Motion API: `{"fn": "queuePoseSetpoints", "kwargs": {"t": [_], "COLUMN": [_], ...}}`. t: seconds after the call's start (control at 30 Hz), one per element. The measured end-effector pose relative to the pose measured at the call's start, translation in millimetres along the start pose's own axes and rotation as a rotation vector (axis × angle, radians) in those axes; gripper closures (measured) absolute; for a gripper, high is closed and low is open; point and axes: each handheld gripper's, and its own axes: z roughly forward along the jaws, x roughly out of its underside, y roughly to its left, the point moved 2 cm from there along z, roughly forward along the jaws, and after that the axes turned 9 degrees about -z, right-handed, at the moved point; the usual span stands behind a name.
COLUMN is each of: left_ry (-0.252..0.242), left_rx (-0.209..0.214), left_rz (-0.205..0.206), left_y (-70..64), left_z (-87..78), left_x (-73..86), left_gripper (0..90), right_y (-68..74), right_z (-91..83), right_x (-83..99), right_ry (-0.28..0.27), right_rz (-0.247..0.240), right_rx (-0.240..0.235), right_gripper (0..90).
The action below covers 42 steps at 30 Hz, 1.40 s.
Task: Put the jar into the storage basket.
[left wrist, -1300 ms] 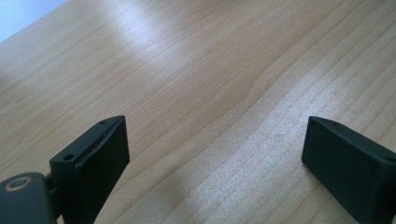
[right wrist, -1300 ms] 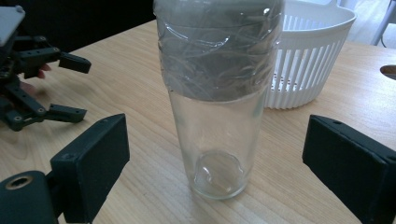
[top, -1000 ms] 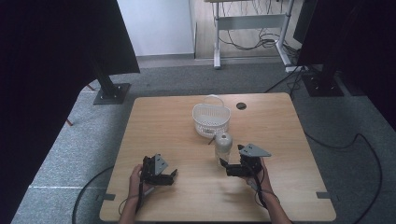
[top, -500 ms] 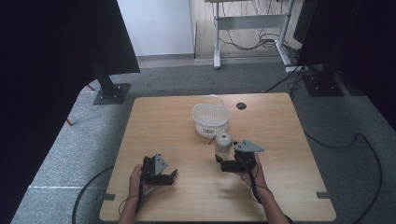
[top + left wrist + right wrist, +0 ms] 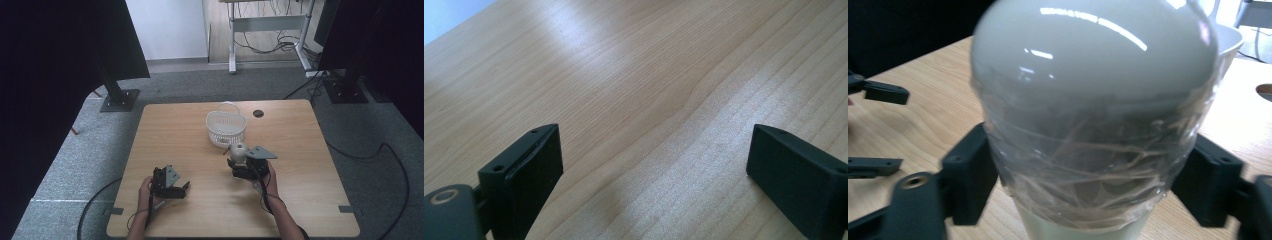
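A grey-white light bulb [image 5: 239,150] with clear tape wound round its lower half stands upright on the wooden table [image 5: 200,145], just in front of the white basket [image 5: 226,116]. In the right gripper view the light bulb [image 5: 1093,110] is very close, and my right gripper [image 5: 1088,190] is open with a jaw at each side of the taped part. From above, my right gripper [image 5: 236,165] sits right behind the bulb. My left gripper [image 5: 183,189] rests near the front left of the table, and in its own view it [image 5: 654,165] is open over bare wood.
The white plastic basket has a handle at its far side and looks empty. A dark round cable hole [image 5: 258,113] lies at the table's back right. The other gripper's jaws [image 5: 878,92] show far left in the right gripper view. Cables trail off the front edge.
My right gripper has moved forward and left until its jaws stand on either side of the bulb. The bulb and the left gripper have stayed put.
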Motion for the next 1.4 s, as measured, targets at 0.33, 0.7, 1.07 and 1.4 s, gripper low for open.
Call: {"fn": "queuePoseSetpoints", "kwargs": {"t": [0.33,0.7,1.07,1.4], "left_ry": [0.002,0.001,0.002,0.002], "left_rx": [0.002,0.004,0.002,0.002], "left_rz": [-0.002,-0.003,-0.001,0.000], "left_y": [0.4,0.5,0.4,0.5], "left_z": [0.1,0.3,0.1,0.1], "left_x": [0.0,0.0,-0.1,-0.1], "left_gripper": [7.5,7.6,7.6,7.6], "right_y": [1.9,1.8,-0.9,-4.5], "right_z": [-0.3,-4.7,-13.7,-18.6], "right_x": [1.8,0.3,-13.4,-25.3], "right_ry": [-0.020,-0.042,-0.067,-0.081], "right_rz": [-0.013,-0.019,-0.035,-0.048], "right_rx": [0.012,0.030,0.047,0.057], "right_gripper": [27.8,28.0,28.1,28.1]}}
